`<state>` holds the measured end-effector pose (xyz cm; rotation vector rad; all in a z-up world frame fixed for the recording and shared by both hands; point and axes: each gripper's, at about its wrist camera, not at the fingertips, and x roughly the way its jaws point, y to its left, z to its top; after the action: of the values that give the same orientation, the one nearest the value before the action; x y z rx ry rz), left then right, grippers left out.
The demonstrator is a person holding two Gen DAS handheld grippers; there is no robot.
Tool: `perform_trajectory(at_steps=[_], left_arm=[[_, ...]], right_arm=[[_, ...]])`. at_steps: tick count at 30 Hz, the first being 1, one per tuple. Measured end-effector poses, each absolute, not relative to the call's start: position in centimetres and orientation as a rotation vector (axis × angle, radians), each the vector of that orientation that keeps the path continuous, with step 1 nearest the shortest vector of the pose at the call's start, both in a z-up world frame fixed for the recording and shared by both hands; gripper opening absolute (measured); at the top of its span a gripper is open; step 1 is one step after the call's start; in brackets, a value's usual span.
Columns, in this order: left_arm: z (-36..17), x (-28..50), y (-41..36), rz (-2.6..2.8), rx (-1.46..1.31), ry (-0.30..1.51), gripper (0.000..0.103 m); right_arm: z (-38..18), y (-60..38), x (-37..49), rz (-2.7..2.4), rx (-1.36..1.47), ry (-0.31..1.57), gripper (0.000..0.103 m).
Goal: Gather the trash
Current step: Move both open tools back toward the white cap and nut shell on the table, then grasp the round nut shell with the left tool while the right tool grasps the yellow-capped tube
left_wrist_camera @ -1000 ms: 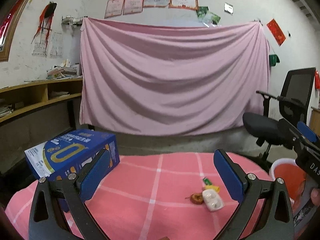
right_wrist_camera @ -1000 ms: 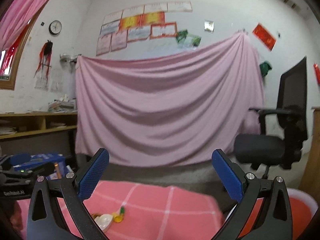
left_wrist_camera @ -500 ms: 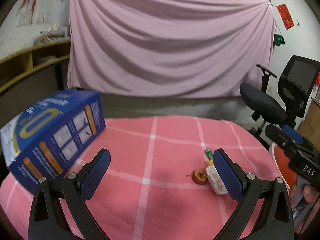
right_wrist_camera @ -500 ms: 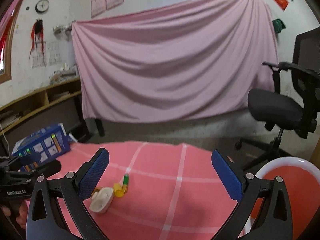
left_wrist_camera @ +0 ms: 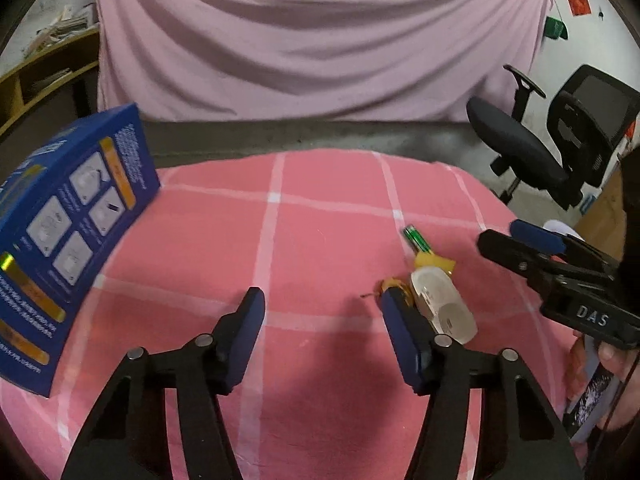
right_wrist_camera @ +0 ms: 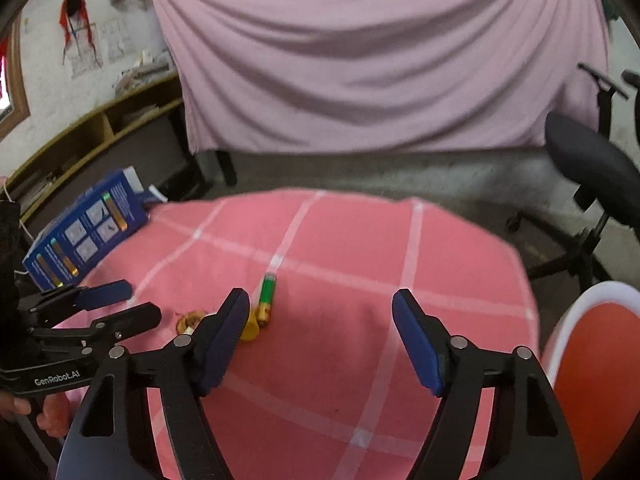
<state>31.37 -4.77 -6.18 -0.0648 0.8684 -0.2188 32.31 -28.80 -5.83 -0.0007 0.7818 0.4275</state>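
Note:
A small heap of trash lies on the pink checked tablecloth (left_wrist_camera: 312,240): a white plastic case (left_wrist_camera: 442,306), a yellow scrap (left_wrist_camera: 434,261), a green battery (left_wrist_camera: 414,237) and a brown dried fruit slice (left_wrist_camera: 396,286). My left gripper (left_wrist_camera: 322,306) hovers just left of the heap, its jaws closing on bare cloth, and its right finger hides part of the brown slice. My right gripper (right_wrist_camera: 320,304) hangs over the cloth right of the green battery (right_wrist_camera: 267,294), jaws closing with nothing between them. Its left finger covers part of the yellow scrap (right_wrist_camera: 250,330).
A blue cardboard box (left_wrist_camera: 68,236) stands at the table's left edge. An orange bin with a white rim (right_wrist_camera: 592,360) sits beside the table on the right. A black office chair (left_wrist_camera: 560,140) stands behind it. A pink sheet (left_wrist_camera: 320,32) hangs at the back.
Both grippers have tipped downward and come closer to the tabletop and the trash heap. The jaws of both have narrowed.

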Motion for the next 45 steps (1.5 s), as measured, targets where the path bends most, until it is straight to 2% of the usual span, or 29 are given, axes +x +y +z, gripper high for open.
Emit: perform_trajectory(at_steps=[11, 18, 21, 23, 25, 42, 44, 45], left_arm=[[-7.1, 32.4, -8.2, -0.256, 0.092, 0.917, 0.054], [-7.6, 33.1, -8.6, -0.291, 0.082, 0.922, 0.054], [-7.5, 33.3, -8.7, -0.295, 0.075, 0.923, 0.04], [-7.5, 33.4, -8.9, -0.296, 0.075, 0.926, 0.038], [-7.3, 33.3, -8.9, -0.293, 0.074, 0.926, 0.029], [-5.9, 32.5, -3.1, -0.108, -0.183, 0.892, 0.029], [-5.7, 32.2, -2.0, -0.076, -0.22, 0.883, 0.029], [-5.6, 32.1, -1.4, -0.065, -0.24, 0.88, 0.029]], right_arm=[[-6.5, -28.8, 33.0, 0.422, 0.002, 0.853, 0.073], [-6.9, -28.3, 33.3, 0.414, -0.02, 0.87, 0.073], [-6.9, -28.4, 33.3, 0.412, -0.017, 0.874, 0.073], [-7.0, -28.4, 33.5, 0.41, -0.018, 0.882, 0.073], [-7.2, -28.3, 33.7, 0.408, -0.02, 0.895, 0.073], [-7.0, -26.9, 33.6, 0.491, -0.015, 0.881, 0.073], [-7.1, -26.5, 34.0, 0.508, 0.004, 0.891, 0.069], [-7.2, -26.3, 34.2, 0.515, 0.01, 0.897, 0.064]])
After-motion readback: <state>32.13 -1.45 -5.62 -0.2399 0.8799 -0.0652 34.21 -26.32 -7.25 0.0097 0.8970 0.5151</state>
